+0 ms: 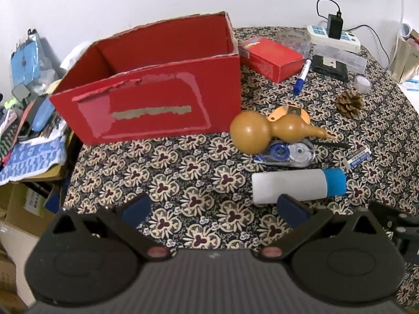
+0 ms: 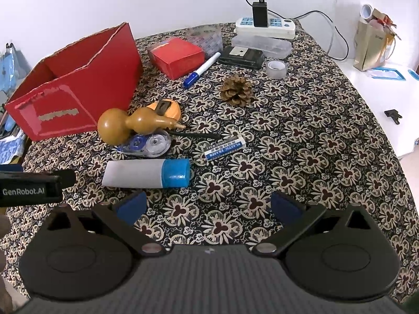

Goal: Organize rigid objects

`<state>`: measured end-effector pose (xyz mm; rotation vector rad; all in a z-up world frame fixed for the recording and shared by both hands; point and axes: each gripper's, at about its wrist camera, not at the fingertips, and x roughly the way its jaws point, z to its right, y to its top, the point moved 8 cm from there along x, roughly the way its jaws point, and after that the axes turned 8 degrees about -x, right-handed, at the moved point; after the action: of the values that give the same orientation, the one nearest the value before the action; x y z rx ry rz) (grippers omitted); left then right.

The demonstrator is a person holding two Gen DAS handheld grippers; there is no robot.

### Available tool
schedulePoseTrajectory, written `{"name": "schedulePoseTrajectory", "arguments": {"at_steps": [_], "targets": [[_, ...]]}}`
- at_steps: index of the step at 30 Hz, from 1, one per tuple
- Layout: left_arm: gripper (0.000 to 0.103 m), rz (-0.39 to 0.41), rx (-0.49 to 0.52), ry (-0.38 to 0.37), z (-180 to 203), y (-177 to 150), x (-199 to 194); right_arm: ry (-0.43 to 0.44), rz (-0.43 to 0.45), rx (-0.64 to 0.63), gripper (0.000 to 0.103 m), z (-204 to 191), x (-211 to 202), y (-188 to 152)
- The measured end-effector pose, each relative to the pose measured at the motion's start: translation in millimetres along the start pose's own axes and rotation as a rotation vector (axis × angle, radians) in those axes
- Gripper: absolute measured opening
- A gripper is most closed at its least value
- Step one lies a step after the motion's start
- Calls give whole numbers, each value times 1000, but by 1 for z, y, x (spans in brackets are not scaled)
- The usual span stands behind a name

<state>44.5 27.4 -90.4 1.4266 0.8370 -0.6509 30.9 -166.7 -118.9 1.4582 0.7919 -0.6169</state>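
Note:
An open red cardboard box (image 1: pixel 157 104) (image 2: pixel 70 96) stands empty at the table's left. To its right lie a brown gourd (image 1: pixel 272 130) (image 2: pixel 131 124), a correction tape (image 1: pixel 285 154) (image 2: pixel 148 144), a white tube with a blue cap (image 1: pixel 296 185) (image 2: pixel 146 174), an eraser (image 2: pixel 225 147), a pine cone (image 2: pixel 235 90), a blue marker (image 2: pixel 201 70) and a small red box (image 2: pixel 178 57). My left gripper (image 1: pixel 213 209) is open and empty, its right finger just before the tube. My right gripper (image 2: pixel 208 208) is open and empty, nearer than the tube.
A patterned cloth (image 2: pixel 301 144) covers the table. At the back are tape rolls (image 2: pixel 275 69), a black case (image 2: pixel 241 56), a clear case (image 2: pixel 262 44) and a power strip with charger (image 2: pixel 264 24). A cluttered pile (image 1: pixel 28 99) sits left of the table. The left gripper's body (image 2: pixel 31 187) shows at the left edge.

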Motion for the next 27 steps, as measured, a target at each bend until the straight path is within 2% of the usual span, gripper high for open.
{"name": "schedulePoseTrajectory", "arguments": {"at_steps": [11,15,20,27], "targets": [[103,14,32,-45,-1,-2,9,-27,6,11,89,3,9,1],[103,-10,35,-97,-8,-9,17,20,18,42,89,1,11,2],[103,-50,31,-163,-12,-17,25,15,36,-14,89,-3,16,4],[103,-84,-28,-96,-4,-10,32,71,26,-84,89,-7,29,17]]}}
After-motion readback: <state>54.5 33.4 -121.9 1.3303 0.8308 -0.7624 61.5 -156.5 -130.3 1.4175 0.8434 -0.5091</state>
